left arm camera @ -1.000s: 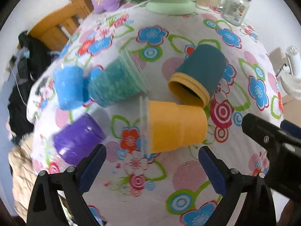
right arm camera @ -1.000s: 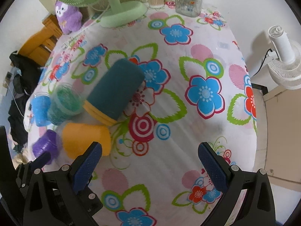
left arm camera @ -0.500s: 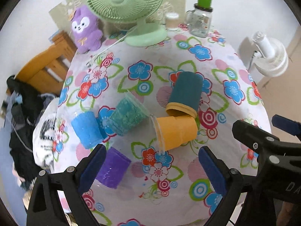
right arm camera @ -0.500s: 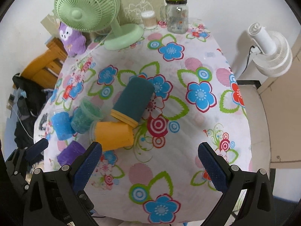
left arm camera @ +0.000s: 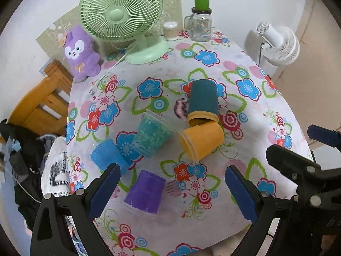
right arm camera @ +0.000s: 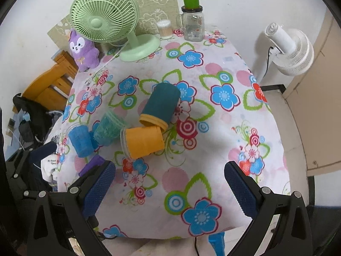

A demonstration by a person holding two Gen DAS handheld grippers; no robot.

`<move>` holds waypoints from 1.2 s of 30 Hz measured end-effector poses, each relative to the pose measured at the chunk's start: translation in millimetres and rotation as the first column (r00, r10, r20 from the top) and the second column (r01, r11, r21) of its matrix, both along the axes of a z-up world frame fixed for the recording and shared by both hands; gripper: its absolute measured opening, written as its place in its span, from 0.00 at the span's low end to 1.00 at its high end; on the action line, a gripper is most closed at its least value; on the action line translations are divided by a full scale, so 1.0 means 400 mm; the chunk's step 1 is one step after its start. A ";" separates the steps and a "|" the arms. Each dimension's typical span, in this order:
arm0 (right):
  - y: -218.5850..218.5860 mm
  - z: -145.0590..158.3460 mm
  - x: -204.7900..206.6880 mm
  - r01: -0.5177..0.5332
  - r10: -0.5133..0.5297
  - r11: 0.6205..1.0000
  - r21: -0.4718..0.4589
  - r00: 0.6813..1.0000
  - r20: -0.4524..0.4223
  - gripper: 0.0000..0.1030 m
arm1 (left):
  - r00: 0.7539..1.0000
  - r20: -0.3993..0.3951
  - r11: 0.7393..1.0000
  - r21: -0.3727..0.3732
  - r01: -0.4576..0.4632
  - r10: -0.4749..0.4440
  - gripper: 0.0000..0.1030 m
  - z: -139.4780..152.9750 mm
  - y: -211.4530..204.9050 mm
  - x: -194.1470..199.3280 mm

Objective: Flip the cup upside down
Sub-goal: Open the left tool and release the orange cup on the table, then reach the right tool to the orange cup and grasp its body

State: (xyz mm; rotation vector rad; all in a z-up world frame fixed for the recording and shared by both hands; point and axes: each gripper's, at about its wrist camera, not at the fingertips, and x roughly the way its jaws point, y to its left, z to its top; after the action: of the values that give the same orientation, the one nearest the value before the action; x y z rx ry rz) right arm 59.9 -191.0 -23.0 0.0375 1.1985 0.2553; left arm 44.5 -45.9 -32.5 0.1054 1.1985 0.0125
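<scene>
Hidden and cut-off parts

In the right wrist view, the purple ribbed plastic cup sits mostly behind the right gripper's left finger; the white standing fan's base is concealed by the flowered desk.

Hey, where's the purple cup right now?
In the left wrist view, the purple cup stands upside down near the table's front edge, nearest the left gripper, below the blue cup.

Both wrist cameras looked down and forward from above the table's near edge, well back from it, the left one set further left. Each framed the cups mid-table and the green fan at the far edge.
</scene>
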 end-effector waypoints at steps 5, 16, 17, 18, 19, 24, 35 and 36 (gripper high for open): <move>0.014 0.000 -0.022 0.025 -0.025 1.000 -0.008 1.000 0.005 1.00 | 0.999 0.000 0.999 0.005 0.038 -0.038 0.97 -0.002 0.011 -0.008; 0.035 -0.055 -0.010 0.195 -0.192 0.977 0.082 0.980 -0.049 1.00 | 0.994 -0.009 0.994 0.034 0.106 -0.106 0.97 -0.035 0.034 0.019; 0.037 -0.065 -0.003 0.217 -0.212 0.972 0.087 0.975 -0.061 1.00 | 0.994 -0.011 0.993 0.041 0.110 -0.110 0.97 -0.042 0.037 0.028; 0.040 -0.075 0.004 0.238 -0.232 0.968 0.086 0.970 -0.071 1.00 | 0.994 -0.012 0.993 0.044 0.113 -0.113 0.97 -0.048 0.040 0.036; 0.045 -0.086 0.014 0.256 -0.250 0.963 0.087 0.965 -0.079 1.00 | 0.993 -0.015 0.992 0.046 0.115 -0.114 0.97 -0.057 0.044 0.047; 0.048 -0.156 0.052 0.365 -0.345 0.921 0.135 0.926 -0.154 0.98 | 0.991 -0.044 0.990 0.063 0.127 -0.124 0.97 -0.107 0.062 0.095; 0.055 -0.293 0.130 0.561 -0.502 0.812 0.162 0.812 -0.297 0.87 | 0.982 -0.105 0.984 0.071 0.164 -0.156 0.97 -0.200 0.076 0.173; 0.054 -0.300 0.136 0.576 -0.513 0.801 0.162 0.801 -0.307 0.87 | 0.981 -0.111 0.984 0.066 0.166 -0.158 0.97 -0.206 0.077 0.179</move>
State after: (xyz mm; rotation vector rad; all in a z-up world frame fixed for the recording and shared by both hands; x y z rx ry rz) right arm 114.1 -169.4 -143.2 0.6520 1.3447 -0.1235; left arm 116.0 -15.3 -114.9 0.2725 1.2923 -0.0917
